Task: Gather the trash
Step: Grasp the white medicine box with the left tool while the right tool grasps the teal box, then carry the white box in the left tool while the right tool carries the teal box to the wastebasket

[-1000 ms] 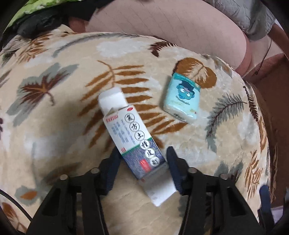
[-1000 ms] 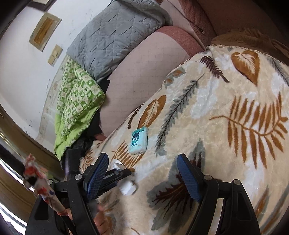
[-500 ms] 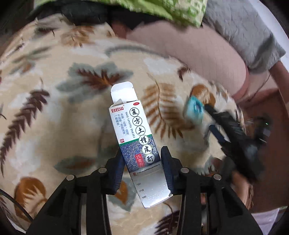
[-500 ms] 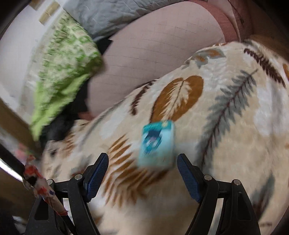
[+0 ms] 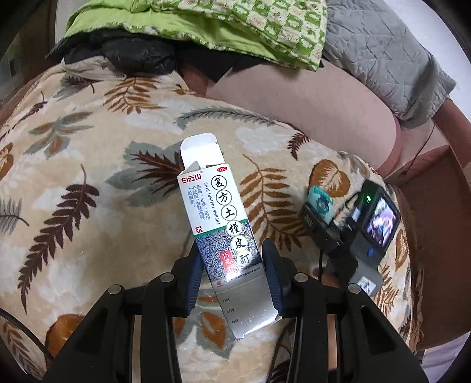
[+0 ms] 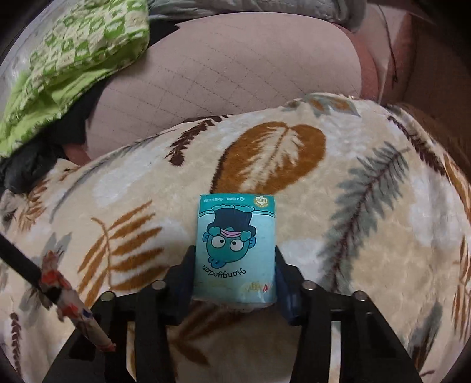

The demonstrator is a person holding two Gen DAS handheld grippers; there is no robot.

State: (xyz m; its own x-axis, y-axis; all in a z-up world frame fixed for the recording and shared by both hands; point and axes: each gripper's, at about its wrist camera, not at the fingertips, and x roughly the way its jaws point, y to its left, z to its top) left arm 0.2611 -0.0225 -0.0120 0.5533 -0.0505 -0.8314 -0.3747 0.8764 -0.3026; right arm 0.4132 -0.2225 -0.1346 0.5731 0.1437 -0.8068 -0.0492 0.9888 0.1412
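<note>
Both claws are gripping trash, nothing binned yet.

The left gripper is clamping the white-and-green cardboard medicine box; the right gripper is squeezing the turquoise cartoon tissue pack. No bin is showing. Under them is lying the cream leaf-print fleece blanket, with a pink quilted cushion and green patterned bedding behind.

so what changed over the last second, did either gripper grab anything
Both did. The left gripper, open around the medicine box a second ago, has closed on its lower part and lifted it. The right gripper swung in from open over the leaf-print blanket and clamped the teal tissue pack. The blanket, green quilt and pink cushion stayed put.
</note>
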